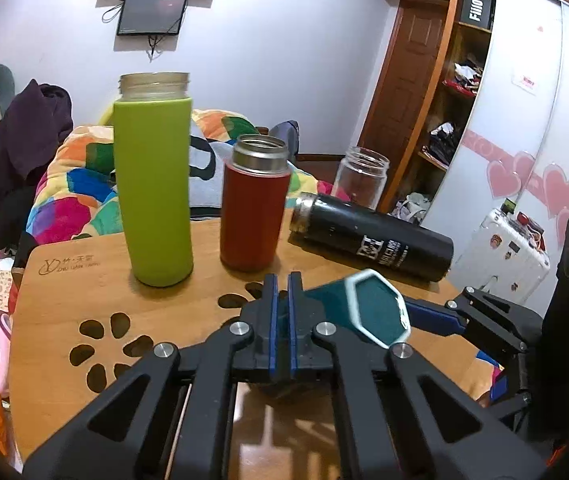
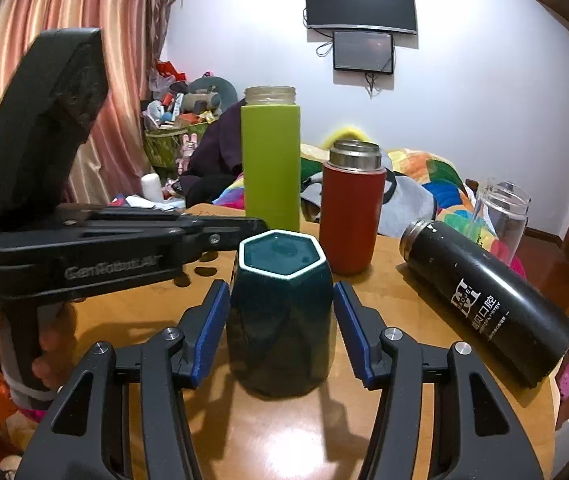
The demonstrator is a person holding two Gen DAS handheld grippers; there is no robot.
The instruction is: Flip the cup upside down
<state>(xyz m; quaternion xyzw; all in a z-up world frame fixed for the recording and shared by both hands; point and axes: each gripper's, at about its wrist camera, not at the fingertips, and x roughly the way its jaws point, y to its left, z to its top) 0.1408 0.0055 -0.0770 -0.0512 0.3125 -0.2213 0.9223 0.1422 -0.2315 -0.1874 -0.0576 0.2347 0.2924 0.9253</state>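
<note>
Cup (image 2: 280,312), teal hexagonal, stands upright on the wooden table (image 2: 404,420) between your right gripper (image 2: 282,332) fingers, spread apart for side grasp; your left gripper (image 1: 283,312) fingers are together, idle beside it

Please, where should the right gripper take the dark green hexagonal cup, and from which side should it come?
Grip the teal cup across its middle, on two opposite flat facets, coming level from the near side. It stands on the table with the white-rimmed hexagon on top, and the right gripper already brackets it, fingers open and apart from the walls.
</note>
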